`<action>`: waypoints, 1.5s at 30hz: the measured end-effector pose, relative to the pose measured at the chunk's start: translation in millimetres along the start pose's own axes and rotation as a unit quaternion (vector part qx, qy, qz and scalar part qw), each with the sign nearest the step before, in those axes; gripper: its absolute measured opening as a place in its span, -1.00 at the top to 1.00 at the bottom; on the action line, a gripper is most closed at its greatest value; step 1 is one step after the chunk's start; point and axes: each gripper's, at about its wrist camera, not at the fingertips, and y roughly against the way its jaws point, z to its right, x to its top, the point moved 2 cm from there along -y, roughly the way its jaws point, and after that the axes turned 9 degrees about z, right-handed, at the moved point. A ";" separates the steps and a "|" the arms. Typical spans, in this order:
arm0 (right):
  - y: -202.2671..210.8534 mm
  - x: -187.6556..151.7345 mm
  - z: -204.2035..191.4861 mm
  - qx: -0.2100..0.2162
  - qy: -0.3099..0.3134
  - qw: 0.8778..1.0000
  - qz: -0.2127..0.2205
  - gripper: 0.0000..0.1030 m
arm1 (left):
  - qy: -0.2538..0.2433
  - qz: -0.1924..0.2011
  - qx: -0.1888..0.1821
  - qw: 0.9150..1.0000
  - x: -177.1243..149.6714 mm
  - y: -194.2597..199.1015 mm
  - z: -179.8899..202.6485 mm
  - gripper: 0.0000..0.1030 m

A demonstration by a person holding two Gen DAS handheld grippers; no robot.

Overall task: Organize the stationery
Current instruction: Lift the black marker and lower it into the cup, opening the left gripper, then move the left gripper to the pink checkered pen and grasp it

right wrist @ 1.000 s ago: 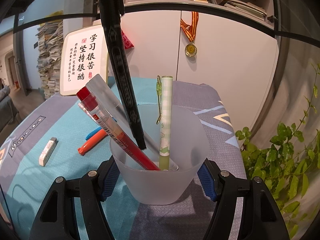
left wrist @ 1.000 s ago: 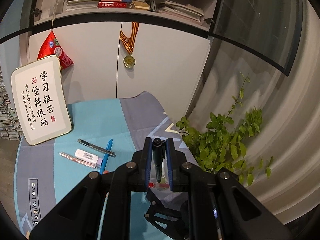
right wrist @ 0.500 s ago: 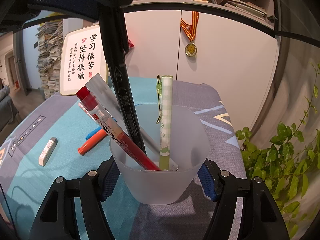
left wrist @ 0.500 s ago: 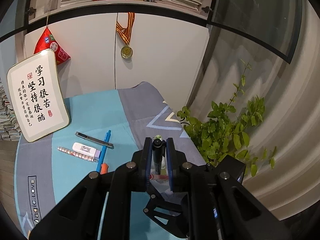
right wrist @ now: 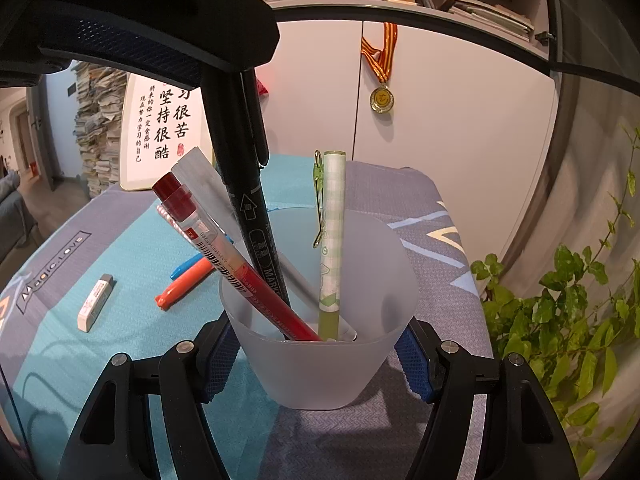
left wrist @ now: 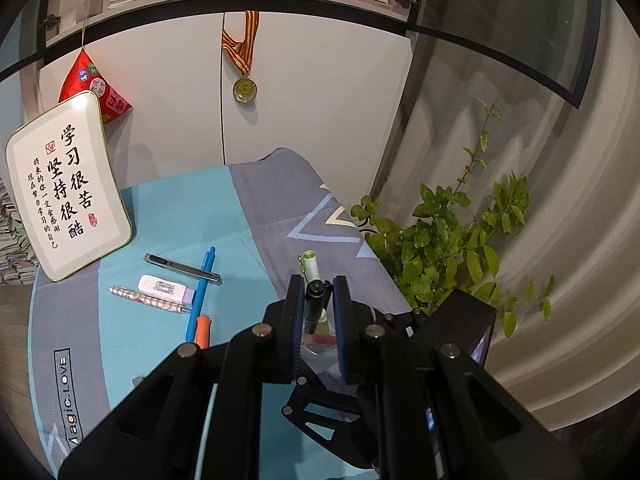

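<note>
Much of your left gripper [left wrist: 316, 298] hides its own work: in the left wrist view its black frame fills the lower half of the frame, so you see only the cap end of the black marker [right wrist: 256, 224] between the blue pads. Its jaws are nearly closed and clamp that marker. In the right wrist view the gripper's dark body blocks the upper left of the frame, and the marker's top is lost behind it.

Your right gripper [right wrist: 320, 354] has its jaws spread wide and pressed against both sides of the frosted cup [right wrist: 320, 364], which sits at lower centre of that frame on the tabletop [right wrist: 360, 432]. The cup's base is partly cut off from view by the jaws.

The marker slants down into the cup; its tip is blurred behind the frosted wall. Beside it lean a red pen [right wrist: 240, 268], a grey ruler-like strip [right wrist: 204, 188] and a green checked pen [right wrist: 332, 236] standing almost upright.

On the cloth at left centre of the left wrist view lie an eraser [left wrist: 162, 288], a blue pen [left wrist: 202, 288], an orange pen [left wrist: 203, 330], a utility knife [left wrist: 182, 268] and a patterned pencil [left wrist: 148, 300], the blue pen overlapping the knife.
</note>
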 end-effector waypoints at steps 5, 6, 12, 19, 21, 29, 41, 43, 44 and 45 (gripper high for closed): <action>0.0 0.1 0.0 0.000 0.000 1.000 0.000 -0.37 | 0.000 0.001 -0.003 1.000 1.0 2.3 0.2 0.52; -0.5 0.1 0.0 0.000 0.000 1.000 0.000 -0.37 | 0.000 0.003 -0.003 1.000 1.1 3.4 0.1 0.51; -0.4 0.1 -0.1 0.000 0.000 1.000 0.000 -0.37 | 0.023 0.026 0.010 0.999 10.4 17.0 -15.9 0.49; -0.5 0.1 -0.2 0.000 0.000 1.000 0.000 -0.37 | 0.087 0.035 0.086 0.992 11.3 18.0 -80.2 0.39; -0.5 0.1 -0.2 0.000 0.000 1.000 0.000 -0.37 | 0.103 0.024 0.108 0.989 5.7 11.2 -97.9 0.39; -0.5 0.4 0.6 0.000 0.000 1.000 -0.001 -0.37 | 0.167 -0.039 0.184 0.968 -21.5 -31.9 -165.5 0.40; -0.5 0.6 0.4 0.000 0.000 1.000 -0.002 -0.37 | 0.272 -0.076 0.272 0.920 -29.3 -89.5 -225.1 0.43; -0.6 0.4 0.1 0.001 -0.001 1.000 -0.002 -0.37 | 0.278 -0.087 0.274 0.917 -30.4 -100.0 -228.1 0.43; -0.6 0.5 0.0 0.002 -0.001 1.000 -0.002 -0.37 | 0.281 -0.094 0.273 0.915 -30.8 -104.2 -228.9 0.44; -0.6 0.3 0.2 0.002 -0.002 1.000 -0.002 -0.37 | 0.284 -0.102 0.272 0.914 -31.3 -110.8 -231.2 0.44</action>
